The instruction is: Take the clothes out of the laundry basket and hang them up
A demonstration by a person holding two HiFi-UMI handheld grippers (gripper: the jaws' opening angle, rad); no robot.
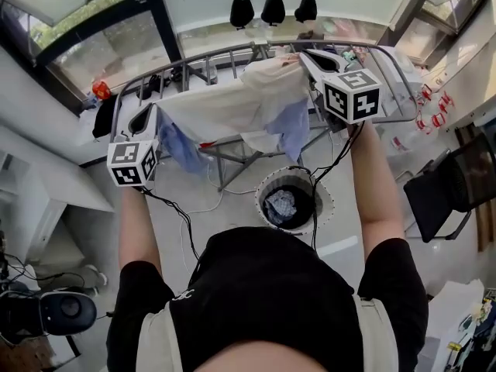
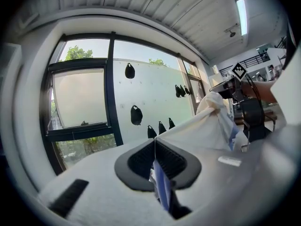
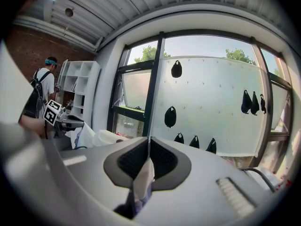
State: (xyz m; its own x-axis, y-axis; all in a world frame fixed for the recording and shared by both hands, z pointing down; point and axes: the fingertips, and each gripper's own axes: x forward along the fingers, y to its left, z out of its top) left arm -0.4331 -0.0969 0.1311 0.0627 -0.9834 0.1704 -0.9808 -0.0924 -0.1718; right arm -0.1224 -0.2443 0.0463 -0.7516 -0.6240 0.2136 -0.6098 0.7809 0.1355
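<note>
- Garment (image 1: 232, 107) (image 2: 202, 126) (image 3: 143, 173), cream-white cloth with a pale blue part hanging beneath: stretched wide between the two grippers, over the top rails of the drying rack. Its lower folds drape down in front of the rack's frame (whether it already rests on the rails cannot be told).
- Left gripper (image 1: 146, 117) (image 2: 155, 149), grey two-jaw tool with black ribbed pads: jaws closed tight on one edge of the garment. A blue and white strip of cloth is pinched between the pads, and the cloth runs taut toward the other gripper.
- Right gripper (image 1: 306, 56) (image 3: 148, 145), same make: jaws pressed together on the opposite edge, with a white fold and a little blue trapped between the pads.
- Drying rack (image 1: 205, 59), grey metal tube frame with parallel rails: stands before the window, straight ahead of the person.
- Laundry basket (image 1: 262, 208), round, with a white mesh wall: on the floor just below the rack, between the person's forearms in the head view. A crumpled grey-blue cloth (image 1: 283, 205) lies inside.
- Black pouch-shaped objects (image 1: 272, 8) (image 3: 170, 117): on the frosted pane beyond the rack.
- Black chair (image 1: 449, 192): at the person's right, well apart from the rack.
</note>
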